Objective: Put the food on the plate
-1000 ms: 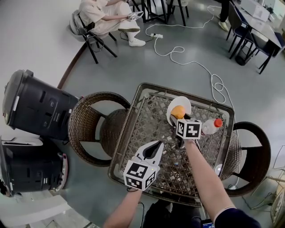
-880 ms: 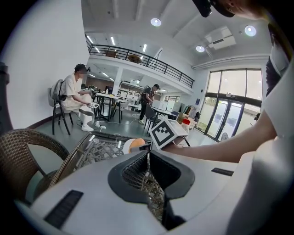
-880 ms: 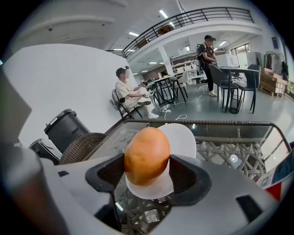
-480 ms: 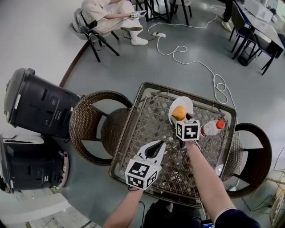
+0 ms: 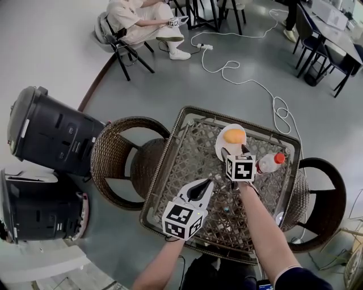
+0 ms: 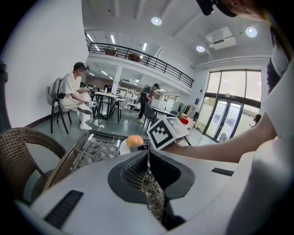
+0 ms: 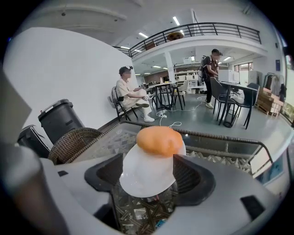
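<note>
An orange bun [image 5: 233, 136] lies on the white plate [image 5: 223, 148] at the far side of the wicker table [image 5: 181, 153]. My right gripper [image 5: 236, 151] stands open just short of the plate, its fingers [image 5: 227, 153] clear of the bun. In the right gripper view the bun [image 7: 159, 140] rests on the plate [image 7: 140, 176] beyond the open gripper [image 7: 149, 173], and nothing sits between the jaws. My left gripper [image 5: 205, 185] hovers over the table's near middle, shut and holding nothing. In the left gripper view its jaws [image 6: 148, 159] meet, with the bun [image 6: 134, 140] ahead.
A bottle with a red cap [image 5: 269, 162] lies right of the plate. Wicker chairs stand left [image 5: 116, 156] and right [image 5: 326, 198] of the table. Black bins [image 5: 51, 133] stand at the left. A seated person [image 5: 139, 17] and a floor cable [image 5: 249, 79] are farther off.
My right gripper has opened, left the bun on the plate and drawn back a little toward me. The left gripper has barely moved.
</note>
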`<act>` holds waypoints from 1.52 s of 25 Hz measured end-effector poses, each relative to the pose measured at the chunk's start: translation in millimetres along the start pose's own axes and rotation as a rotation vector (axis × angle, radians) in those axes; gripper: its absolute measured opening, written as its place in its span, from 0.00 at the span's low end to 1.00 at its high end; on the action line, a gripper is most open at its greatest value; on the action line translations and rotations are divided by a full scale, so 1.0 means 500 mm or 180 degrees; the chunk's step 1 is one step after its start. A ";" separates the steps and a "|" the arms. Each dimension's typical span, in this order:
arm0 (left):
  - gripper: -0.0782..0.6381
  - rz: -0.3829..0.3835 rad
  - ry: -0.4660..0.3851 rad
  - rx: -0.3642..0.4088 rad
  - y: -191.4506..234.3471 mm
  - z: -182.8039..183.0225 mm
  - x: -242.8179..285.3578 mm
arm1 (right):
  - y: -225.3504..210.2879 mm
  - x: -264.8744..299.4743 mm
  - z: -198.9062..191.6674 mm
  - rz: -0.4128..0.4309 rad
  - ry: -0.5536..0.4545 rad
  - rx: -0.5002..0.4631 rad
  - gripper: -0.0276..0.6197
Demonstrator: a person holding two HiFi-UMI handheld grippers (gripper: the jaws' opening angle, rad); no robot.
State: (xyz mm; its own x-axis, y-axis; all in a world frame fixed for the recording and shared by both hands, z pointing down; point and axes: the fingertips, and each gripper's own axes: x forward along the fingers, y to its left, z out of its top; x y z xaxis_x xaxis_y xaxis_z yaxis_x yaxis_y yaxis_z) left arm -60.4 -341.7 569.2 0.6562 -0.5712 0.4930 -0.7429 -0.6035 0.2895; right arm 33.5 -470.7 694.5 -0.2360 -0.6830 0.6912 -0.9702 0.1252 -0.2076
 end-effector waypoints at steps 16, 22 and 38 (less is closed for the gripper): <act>0.14 -0.0032 -0.0276 0.0146 -0.043 0.060 -0.048 | 0.091 -0.232 0.054 0.0462 -0.0720 -0.0170 0.20; 0.14 -0.0118 -0.0427 0.0217 -0.090 0.101 -0.075 | 0.114 -0.358 0.091 0.0578 -0.1095 -0.0314 0.05; 0.14 -0.0148 -0.0756 0.0388 -0.200 0.175 -0.198 | 0.180 -0.640 0.135 0.0983 -0.1695 -0.0586 0.05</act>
State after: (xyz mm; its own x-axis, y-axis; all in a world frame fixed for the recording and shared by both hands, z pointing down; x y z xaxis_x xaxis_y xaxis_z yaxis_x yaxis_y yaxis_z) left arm -39.4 -273.4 419.6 0.7126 -0.6471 0.2710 -0.6992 -0.6865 0.1994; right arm 25.6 -289.4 407.8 -0.4923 -0.8536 0.1704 -0.8666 0.4625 -0.1870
